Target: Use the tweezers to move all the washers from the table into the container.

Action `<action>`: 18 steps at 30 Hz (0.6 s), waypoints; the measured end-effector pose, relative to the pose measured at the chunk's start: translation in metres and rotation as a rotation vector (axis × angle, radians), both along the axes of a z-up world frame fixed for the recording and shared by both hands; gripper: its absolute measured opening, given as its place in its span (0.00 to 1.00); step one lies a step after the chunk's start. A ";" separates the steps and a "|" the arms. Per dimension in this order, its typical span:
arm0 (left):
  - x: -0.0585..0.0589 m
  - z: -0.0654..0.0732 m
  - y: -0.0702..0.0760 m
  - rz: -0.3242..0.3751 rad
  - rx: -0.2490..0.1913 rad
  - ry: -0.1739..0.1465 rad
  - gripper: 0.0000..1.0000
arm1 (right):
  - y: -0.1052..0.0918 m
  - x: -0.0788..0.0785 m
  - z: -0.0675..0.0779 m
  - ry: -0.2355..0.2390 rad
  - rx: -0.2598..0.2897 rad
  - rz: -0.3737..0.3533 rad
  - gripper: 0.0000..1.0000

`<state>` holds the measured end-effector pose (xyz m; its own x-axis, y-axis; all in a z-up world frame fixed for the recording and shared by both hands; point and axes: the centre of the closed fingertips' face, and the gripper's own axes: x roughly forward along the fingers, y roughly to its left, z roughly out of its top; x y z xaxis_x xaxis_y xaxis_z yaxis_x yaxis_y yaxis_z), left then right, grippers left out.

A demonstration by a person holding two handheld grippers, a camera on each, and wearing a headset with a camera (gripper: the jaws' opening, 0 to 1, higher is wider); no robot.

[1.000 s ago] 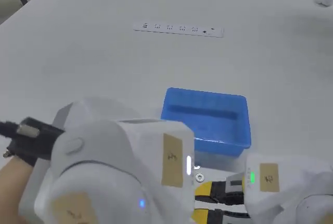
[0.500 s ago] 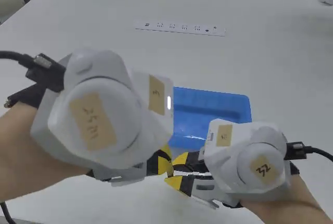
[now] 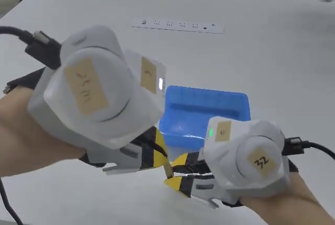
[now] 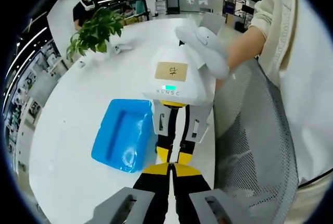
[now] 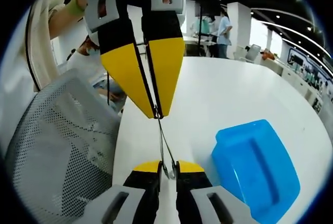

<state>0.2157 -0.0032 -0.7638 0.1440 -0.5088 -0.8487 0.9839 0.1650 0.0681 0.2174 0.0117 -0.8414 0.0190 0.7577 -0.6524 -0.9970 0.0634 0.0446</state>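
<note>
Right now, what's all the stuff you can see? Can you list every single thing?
table: one, white, under everything
container: one, blue, on the table just past the grippers
power strip: one, white, farther back on the table
tweezers: one pair, thin metal, stretched between the two grippers' tips
plant: one, green, at the table's far end
chair: one, grey mesh, beside the table
sleeve: one, cream, the person's
left gripper: one, yellow and black jaws, shut on the tweezers
right gripper: one, same colours, shut on the tweezers' other end
</note>
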 end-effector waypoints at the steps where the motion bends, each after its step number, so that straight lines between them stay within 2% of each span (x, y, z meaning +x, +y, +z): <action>1: -0.001 0.000 -0.001 -0.006 0.005 0.000 0.00 | 0.000 0.000 0.000 0.002 0.001 0.000 0.07; 6: -0.003 0.001 -0.002 -0.028 0.017 0.000 0.00 | 0.002 -0.003 0.001 0.002 0.006 0.011 0.07; 8: -0.002 0.001 -0.002 -0.039 0.023 -0.021 0.00 | 0.003 -0.002 0.001 -0.004 0.007 0.012 0.07; 10: -0.004 -0.001 -0.002 -0.040 0.019 0.003 0.00 | 0.002 -0.002 -0.001 -0.007 -0.004 0.014 0.07; 13: -0.002 -0.002 0.000 -0.032 0.011 0.008 0.00 | 0.001 -0.002 -0.003 0.011 -0.001 0.005 0.07; 16: -0.001 -0.002 -0.001 -0.030 0.006 0.020 0.00 | 0.000 -0.002 -0.003 0.008 -0.011 0.012 0.07; 17: -0.001 -0.001 -0.002 -0.028 -0.002 0.028 0.00 | 0.001 -0.002 -0.002 0.006 -0.008 0.022 0.08; 18: -0.001 -0.001 -0.004 -0.020 -0.025 0.052 0.00 | 0.002 -0.004 0.001 -0.003 -0.001 0.044 0.09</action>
<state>0.2146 -0.0074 -0.7651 0.0896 -0.5323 -0.8418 0.9892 0.1463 0.0128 0.2138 0.0135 -0.8408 -0.0126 0.7572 -0.6530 -0.9989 0.0194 0.0418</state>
